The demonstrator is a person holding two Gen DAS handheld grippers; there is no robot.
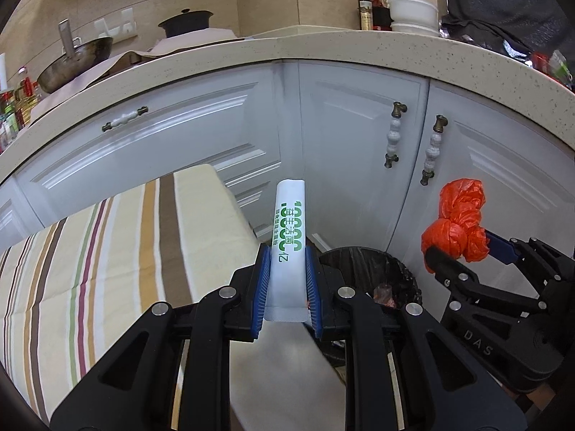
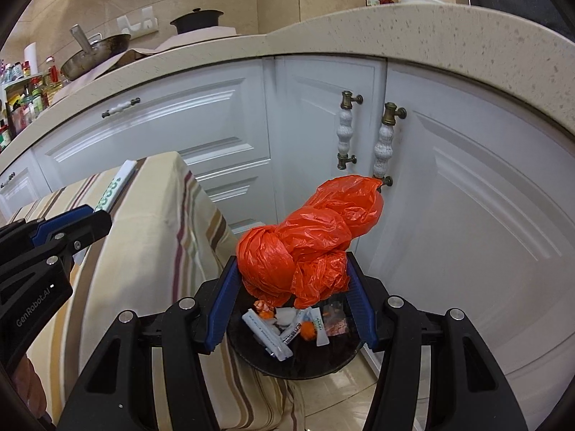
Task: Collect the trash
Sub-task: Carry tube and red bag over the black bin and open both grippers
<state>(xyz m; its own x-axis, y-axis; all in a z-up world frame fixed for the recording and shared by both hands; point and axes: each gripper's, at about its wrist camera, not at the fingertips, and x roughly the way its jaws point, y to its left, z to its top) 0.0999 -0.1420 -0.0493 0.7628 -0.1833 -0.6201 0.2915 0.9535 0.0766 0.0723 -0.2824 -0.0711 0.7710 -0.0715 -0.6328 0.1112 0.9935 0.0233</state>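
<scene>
Trash bin (image 2: 298, 359): on the floor by the cabinets, already holding several wrappers.
Orange plastic bag (image 2: 305, 248): clamped in the right gripper (image 2: 293, 298), above the bin, not dropped.
White sachet (image 1: 289, 244): pinched in the left gripper (image 1: 287, 287), beside the bin's rim.

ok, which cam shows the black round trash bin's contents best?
Right wrist: it looks down into the black round trash bin, wrappers visible under the crumpled orange plastic bag. Left wrist shows only part of its rim and liner.
</scene>
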